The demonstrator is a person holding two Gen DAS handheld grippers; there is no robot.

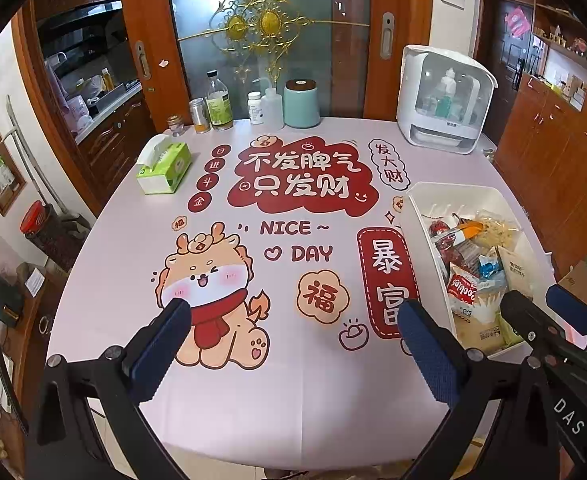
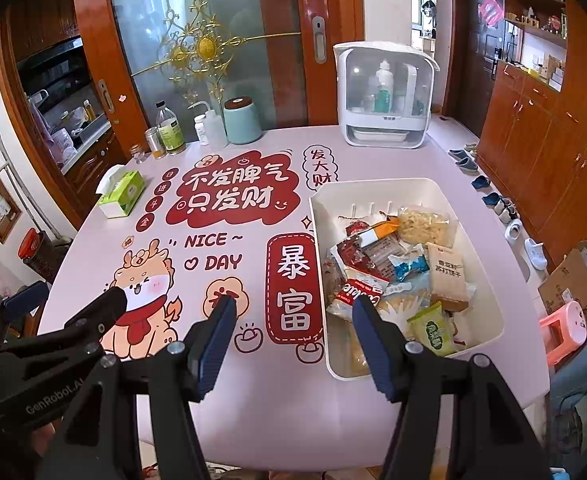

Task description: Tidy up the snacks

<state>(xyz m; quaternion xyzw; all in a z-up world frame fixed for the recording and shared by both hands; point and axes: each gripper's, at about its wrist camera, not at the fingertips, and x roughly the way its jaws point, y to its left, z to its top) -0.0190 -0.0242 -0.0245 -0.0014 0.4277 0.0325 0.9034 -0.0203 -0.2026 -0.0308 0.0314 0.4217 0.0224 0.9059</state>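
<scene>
- Left gripper point(image 1: 293, 320): jaws wide apart, nothing between them, poised above the dragon print on the pink tablecloth point(image 1: 253, 400).
- Right gripper point(image 2: 293, 312): jaws apart, empty, its right finger over the near left corner of the white bin point(image 2: 489, 320).
- Bin: rectangular, on the right side of the table, long axis running from the near edge away toward the far side.
- Bin contents: snack packets point(image 2: 393, 272) heaped loosely, among them a tan cracker pack point(image 2: 447, 276) lying lengthwise along the bin, a green-and-white pack point(image 2: 429, 328) at the near end, a blue wrapper point(image 2: 407, 264) mid-pile, a clear bag of pale pieces point(image 2: 423, 224) at the far end.
- Far left: green tissue box point(image 1: 165, 164).
- Far edge: jars and bottles, teal canister point(image 1: 301, 104), white lidded cabinet point(image 1: 441, 100) holding bottles.
- Open cloth between grippers and bin.
</scene>
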